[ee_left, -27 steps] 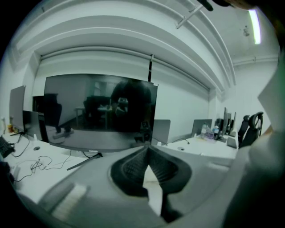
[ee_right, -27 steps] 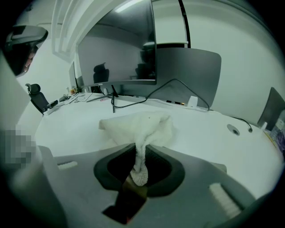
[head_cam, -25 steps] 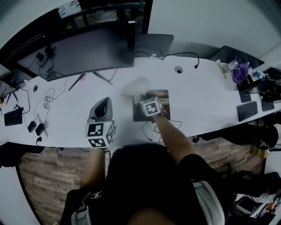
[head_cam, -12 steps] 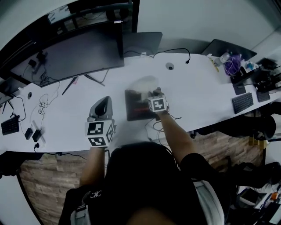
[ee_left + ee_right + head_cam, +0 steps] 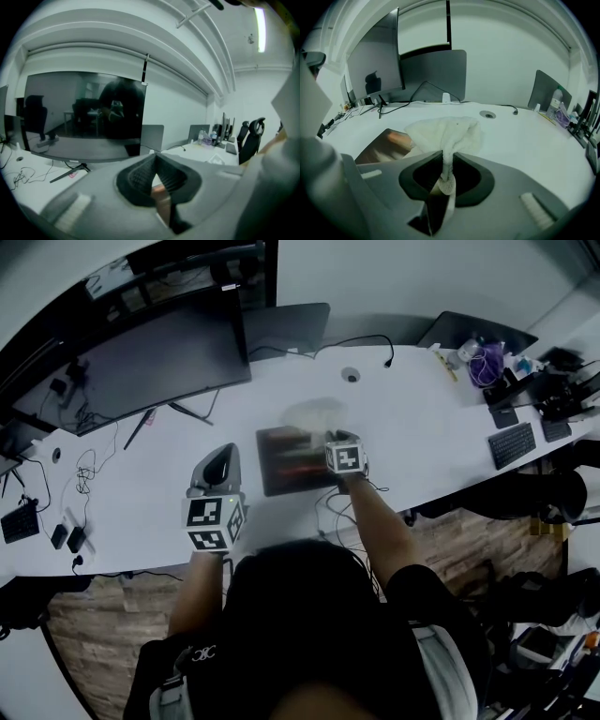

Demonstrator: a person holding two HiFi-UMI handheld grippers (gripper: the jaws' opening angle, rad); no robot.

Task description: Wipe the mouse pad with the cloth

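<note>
The dark mouse pad (image 5: 292, 461) lies on the white desk (image 5: 422, 456) in front of me; in the right gripper view the mouse pad (image 5: 384, 144) shows at the left. My right gripper (image 5: 330, 434) is over the pad's right part, shut on a white cloth (image 5: 445, 133) that bunches out past its tips. In the head view the cloth (image 5: 314, 414) is a pale blur at the pad's far edge. My left gripper (image 5: 217, 468) rests to the left of the pad, apart from it. Its jaws meet at the tips (image 5: 154, 157) with nothing between them.
A large dark monitor (image 5: 141, 357) stands at the back left, with a grey panel (image 5: 286, 329) beside it. Loose cables (image 5: 89, 465) lie at the left. A keyboard (image 5: 513, 444) and small items sit at the far right. A round cable hole (image 5: 351, 375) is behind the pad.
My right gripper has carried the cloth to the right across the pad, from its middle toward its right side. The left gripper has stayed where it was.
</note>
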